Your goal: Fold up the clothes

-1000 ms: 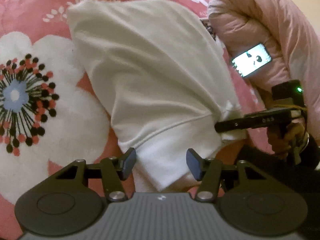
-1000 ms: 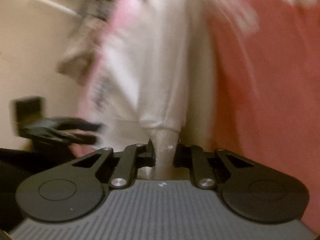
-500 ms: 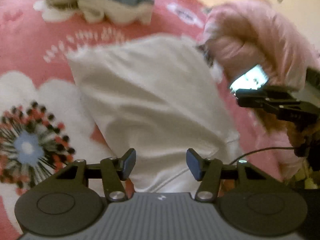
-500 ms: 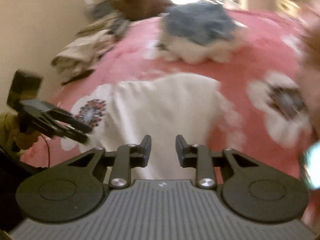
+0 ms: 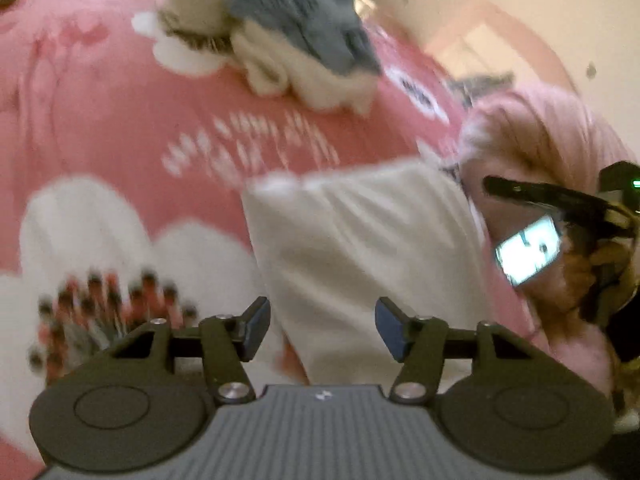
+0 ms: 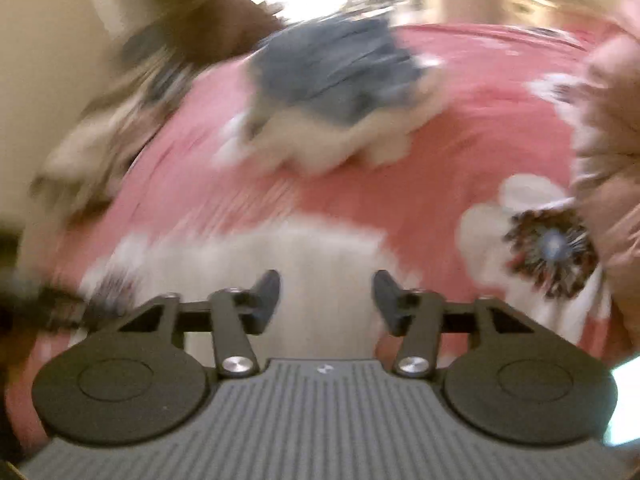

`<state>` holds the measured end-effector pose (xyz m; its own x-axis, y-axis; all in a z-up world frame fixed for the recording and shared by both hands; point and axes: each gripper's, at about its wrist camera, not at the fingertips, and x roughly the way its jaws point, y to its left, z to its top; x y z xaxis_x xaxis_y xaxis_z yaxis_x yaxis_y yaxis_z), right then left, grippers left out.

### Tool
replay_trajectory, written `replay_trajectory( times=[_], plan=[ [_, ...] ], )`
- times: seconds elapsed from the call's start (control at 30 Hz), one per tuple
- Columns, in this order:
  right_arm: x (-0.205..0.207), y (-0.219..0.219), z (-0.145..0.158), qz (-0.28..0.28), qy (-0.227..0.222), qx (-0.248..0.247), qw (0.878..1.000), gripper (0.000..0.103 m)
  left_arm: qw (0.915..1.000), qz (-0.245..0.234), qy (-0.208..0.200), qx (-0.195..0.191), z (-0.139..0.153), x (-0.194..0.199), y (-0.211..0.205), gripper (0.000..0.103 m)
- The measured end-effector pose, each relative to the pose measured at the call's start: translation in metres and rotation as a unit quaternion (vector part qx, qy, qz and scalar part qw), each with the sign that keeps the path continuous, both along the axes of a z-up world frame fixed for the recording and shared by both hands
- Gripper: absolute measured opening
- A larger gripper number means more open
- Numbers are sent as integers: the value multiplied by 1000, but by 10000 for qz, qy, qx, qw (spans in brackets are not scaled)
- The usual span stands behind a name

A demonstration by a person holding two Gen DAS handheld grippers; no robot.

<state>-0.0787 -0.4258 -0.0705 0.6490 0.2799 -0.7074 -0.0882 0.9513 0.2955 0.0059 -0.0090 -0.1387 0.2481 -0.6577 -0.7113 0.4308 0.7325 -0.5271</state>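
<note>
Both tongs stood open and empty — the right gripper had just been opening, the left gripper too — above the folded white garment on the bed; next, grip one edge squarely.

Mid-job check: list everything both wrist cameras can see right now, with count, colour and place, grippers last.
bedspread: one, pink with white flowers, under everything.
white garment: one, white, flat on the bedspread ahead of both grippers.
clothes pile: one heap, blue-grey over cream, at the far side of the bed.
pink quilt: one, pale pink, bunched at the bed's right edge.
phone: one, screen lit, lying against the pink quilt.
dark clothes: blurred heap, brown and beige, left edge of the bed in the right wrist view.
left gripper: black, open, nothing between its jaws.
right gripper: black, its jaws have just been opening, empty.
</note>
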Motion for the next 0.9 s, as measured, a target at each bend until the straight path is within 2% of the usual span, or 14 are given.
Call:
replay_trajectory(
  times=[0.1,0.17,0.2,0.23,0.3,0.33,0.43,0.53,0.6,0.67,0.7,0.73,0.8,0.9],
  plan=[
    [51,-15,-36,-625,657,669,9936,55,9998,34,127,129,-13,18,-13,59],
    [70,-8,-55,-603,973,1053,9878,54,9996,-20,271,119,-23,23,-17,59],
    [74,-3,-62,-548,1063,1226,9852,49,9995,-46,277,117,-25,22,-16,59],
    [72,2,-63,-497,1046,1291,9848,28,9995,-72,277,116,-27,21,-16,59],
    [66,7,-56,-505,852,1218,9876,13,9996,-99,224,109,-30,18,-16,59],
    [59,4,-52,-596,727,1283,9873,9,9997,-100,230,62,-32,19,-15,59],
    [35,-6,-52,-1109,441,1356,9835,6,9993,-6,350,-128,-39,22,-8,56],
    [24,-22,-67,-1640,456,1846,9680,6,9981,196,487,-327,-37,28,1,51],
    [19,-16,-62,-1574,284,1762,9713,6,9967,463,439,-497,-31,33,9,50],
    [18,-10,-54,-1469,104,1751,9735,6,9943,656,400,-734,-27,41,12,44],
    [18,-8,-51,-1444,49,1740,9741,6,9931,714,440,-818,-29,46,12,36],
    [18,-6,-50,-1451,15,1696,9748,6,9917,775,489,-896,-30,50,12,24],
    [18,-3,-47,-1480,-58,1632,9754,6,9880,949,773,-944,-40,55,15,12],
    [9,-4,-47,-1618,-217,1694,9719,5,9830,1196,788,-1149,-41,45,32,3]
  ],
)
